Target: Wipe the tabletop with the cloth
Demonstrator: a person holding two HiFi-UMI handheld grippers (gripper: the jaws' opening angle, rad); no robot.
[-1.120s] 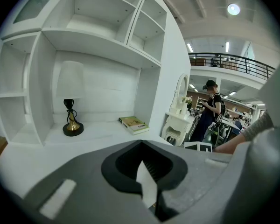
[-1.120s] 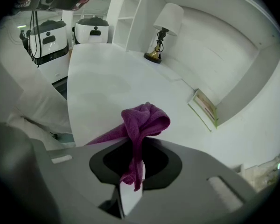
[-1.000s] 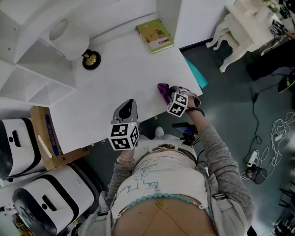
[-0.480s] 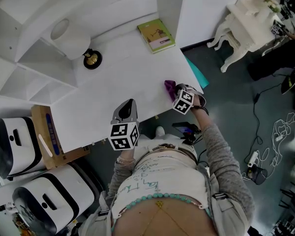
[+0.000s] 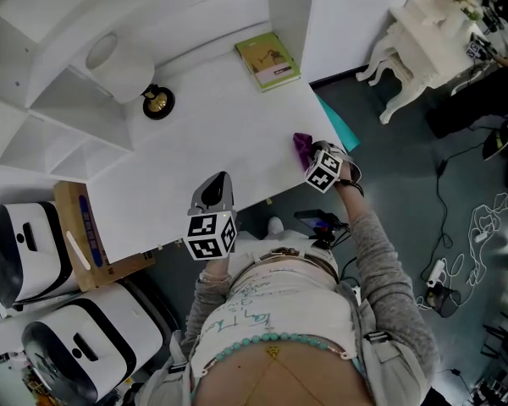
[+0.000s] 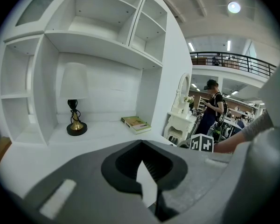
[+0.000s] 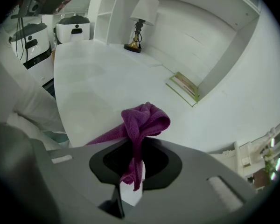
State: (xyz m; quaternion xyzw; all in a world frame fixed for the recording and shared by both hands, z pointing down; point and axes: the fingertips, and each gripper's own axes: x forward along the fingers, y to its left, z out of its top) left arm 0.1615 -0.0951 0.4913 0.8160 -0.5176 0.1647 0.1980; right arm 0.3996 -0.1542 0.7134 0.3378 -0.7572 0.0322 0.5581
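Right gripper (image 5: 313,155), jaws clamped on a crumpled purple microfibre cloth (image 5: 302,145), at the white tabletop's (image 5: 212,134) right edge; bare surface lies leftward. Left gripper (image 5: 216,194) hovers closed, empty.

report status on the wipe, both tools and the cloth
Right tool shut on purple cloth at right edge of tabletop. Left tool shut, empty, at front edge. Lamp and green book far back, clear of the cloth.
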